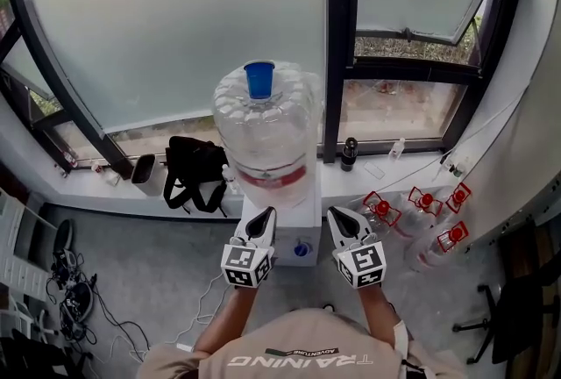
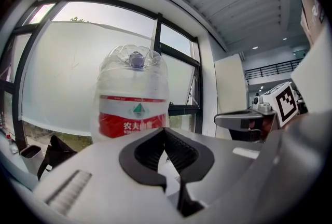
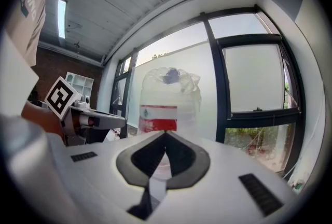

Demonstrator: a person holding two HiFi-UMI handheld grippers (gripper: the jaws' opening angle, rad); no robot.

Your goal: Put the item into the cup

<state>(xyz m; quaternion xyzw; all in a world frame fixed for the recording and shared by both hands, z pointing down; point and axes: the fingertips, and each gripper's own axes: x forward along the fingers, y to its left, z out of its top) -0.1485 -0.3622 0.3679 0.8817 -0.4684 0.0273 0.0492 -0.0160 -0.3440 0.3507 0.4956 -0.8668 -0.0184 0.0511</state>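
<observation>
Left gripper (image 1: 262,218), right gripper (image 1: 339,217): jaws closed, empty, facing water jug (image 1: 263,127).

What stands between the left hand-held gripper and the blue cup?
The clear water bottle, in the head view: the blue cup sits on top, the left hand-held gripper below.

We see the right gripper (image 3: 166,135) w/ jaws closed tip to tip, nothing btwn them. Just beyond stands a clear water jug (image 3: 162,98) w/ red label (image 3: 157,118), a bluish cup (image 3: 170,77) on top. Left gripper (image 3: 106,120) is at left; window frame (image 3: 220,78) is behind.
</observation>
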